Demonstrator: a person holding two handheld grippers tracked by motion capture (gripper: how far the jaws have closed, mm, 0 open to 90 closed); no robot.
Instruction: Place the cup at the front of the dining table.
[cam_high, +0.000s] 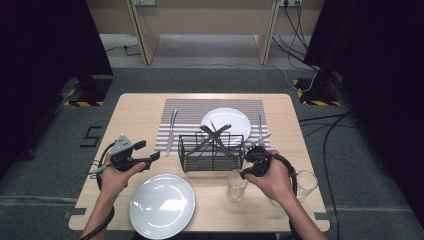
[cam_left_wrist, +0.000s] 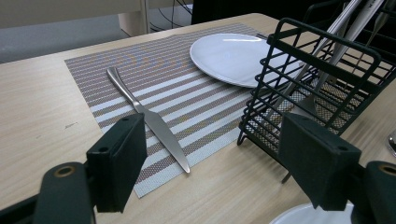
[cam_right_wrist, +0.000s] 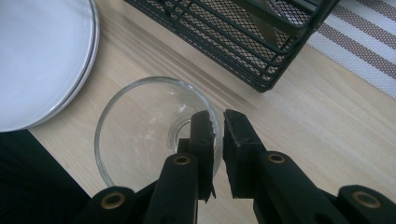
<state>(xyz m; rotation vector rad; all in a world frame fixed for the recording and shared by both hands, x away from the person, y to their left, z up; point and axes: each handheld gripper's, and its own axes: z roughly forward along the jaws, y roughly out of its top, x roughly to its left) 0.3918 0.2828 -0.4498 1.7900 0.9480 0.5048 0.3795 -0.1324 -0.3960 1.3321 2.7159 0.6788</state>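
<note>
A clear empty glass (cam_high: 236, 187) (cam_right_wrist: 135, 135) stands upright on the wooden table, just in front of the black wire basket (cam_high: 212, 152) (cam_right_wrist: 243, 42). My right gripper (cam_high: 245, 172) (cam_right_wrist: 215, 121) comes down on it from above. One jaw is inside the rim and the other outside, and they are shut on the glass wall. My left gripper (cam_high: 149, 151) (cam_left_wrist: 212, 135) is held over the table's left side, open wide with nothing between its jaws. It faces a table knife (cam_left_wrist: 149, 121) (cam_high: 171, 131) on the striped placemat (cam_left_wrist: 187, 88).
The basket (cam_left_wrist: 317, 70) holds several pieces of cutlery that lean crosswise. A white plate (cam_high: 226, 122) (cam_left_wrist: 229, 53) lies on the placemat behind it. Another white plate (cam_high: 161, 205) (cam_right_wrist: 37, 60) sits near the front edge. A second glass (cam_high: 306, 184) stands right of my right hand.
</note>
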